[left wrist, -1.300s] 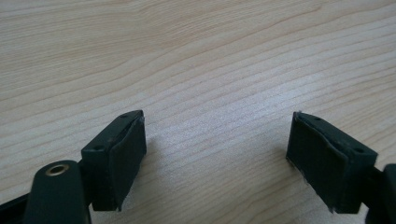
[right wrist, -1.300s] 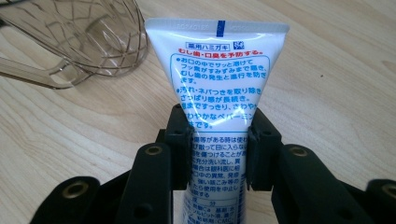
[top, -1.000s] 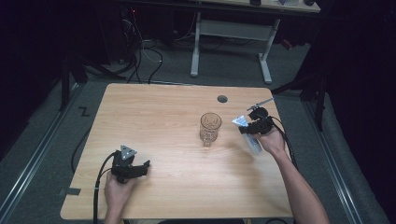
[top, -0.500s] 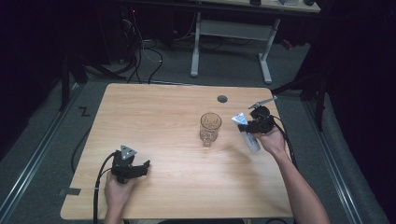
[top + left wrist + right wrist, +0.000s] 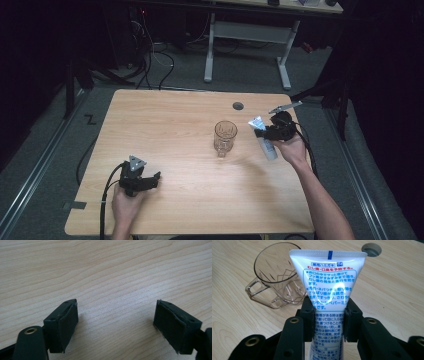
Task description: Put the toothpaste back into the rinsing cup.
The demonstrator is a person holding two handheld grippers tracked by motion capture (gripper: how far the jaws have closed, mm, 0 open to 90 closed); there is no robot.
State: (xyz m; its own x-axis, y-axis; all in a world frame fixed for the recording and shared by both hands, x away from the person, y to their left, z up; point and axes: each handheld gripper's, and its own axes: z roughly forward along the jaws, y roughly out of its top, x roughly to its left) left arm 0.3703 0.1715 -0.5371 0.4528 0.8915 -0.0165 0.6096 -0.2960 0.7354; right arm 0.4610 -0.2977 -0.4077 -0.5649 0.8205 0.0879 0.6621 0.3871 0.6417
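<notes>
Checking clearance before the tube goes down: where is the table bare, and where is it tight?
Bare wood runs from the left gripper up to the far edge of the table, and along the near edge right of it. It is tight between the glass mug and the toothpaste tube in the right gripper.
</notes>
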